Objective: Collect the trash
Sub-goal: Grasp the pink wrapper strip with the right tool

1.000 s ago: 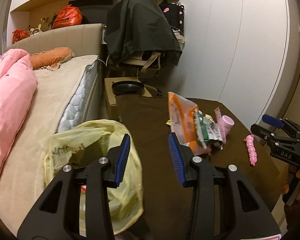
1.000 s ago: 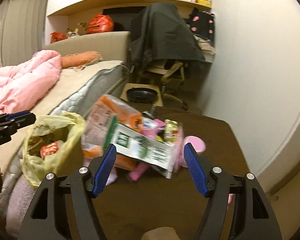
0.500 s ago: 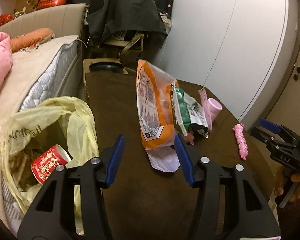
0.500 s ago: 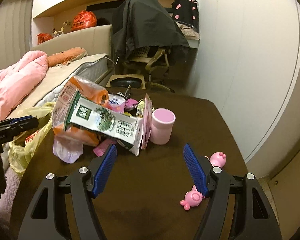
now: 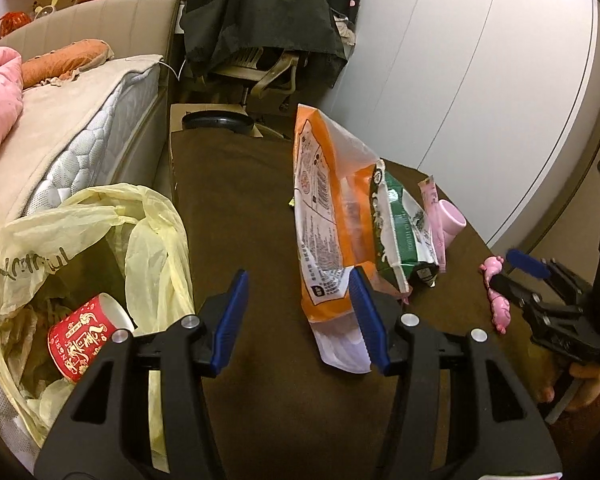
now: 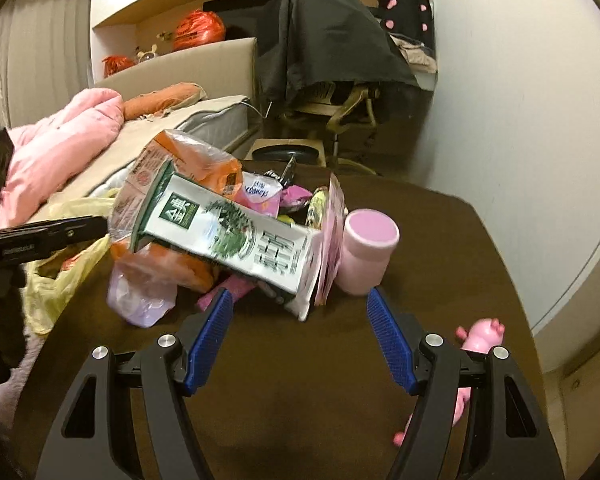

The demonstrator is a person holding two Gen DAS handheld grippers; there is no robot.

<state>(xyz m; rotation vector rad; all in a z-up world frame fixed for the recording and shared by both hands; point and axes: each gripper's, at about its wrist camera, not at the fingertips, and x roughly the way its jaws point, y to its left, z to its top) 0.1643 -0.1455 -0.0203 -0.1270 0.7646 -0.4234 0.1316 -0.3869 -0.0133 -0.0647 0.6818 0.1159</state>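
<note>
A pile of trash lies on the brown table (image 5: 260,200): an orange snack bag (image 5: 324,208), a green and white pack (image 5: 400,232), small wrappers and a pink cup (image 5: 452,220). My left gripper (image 5: 298,280) is open and empty, its right pad beside the orange bag's lower end. At its left a yellow plastic bag (image 5: 148,224) gapes with a red paper cup (image 5: 84,340) inside. My right gripper (image 6: 299,296) is open and empty, just short of the green and white pack (image 6: 228,232) and the pink cup (image 6: 364,256).
A pink pig toy (image 6: 480,336) lies by the right gripper's right finger. A bed with a pink quilt (image 6: 60,140) runs along the left. A chair draped in dark cloth (image 5: 260,12) and a cardboard box (image 5: 212,120) stand behind the table. White wall panels are at right.
Both grippers have sunk and come closer to the trash pile. The left jaws stand wider than a second ago, and that gripper has swung from the yellow bag toward the orange bag.
</note>
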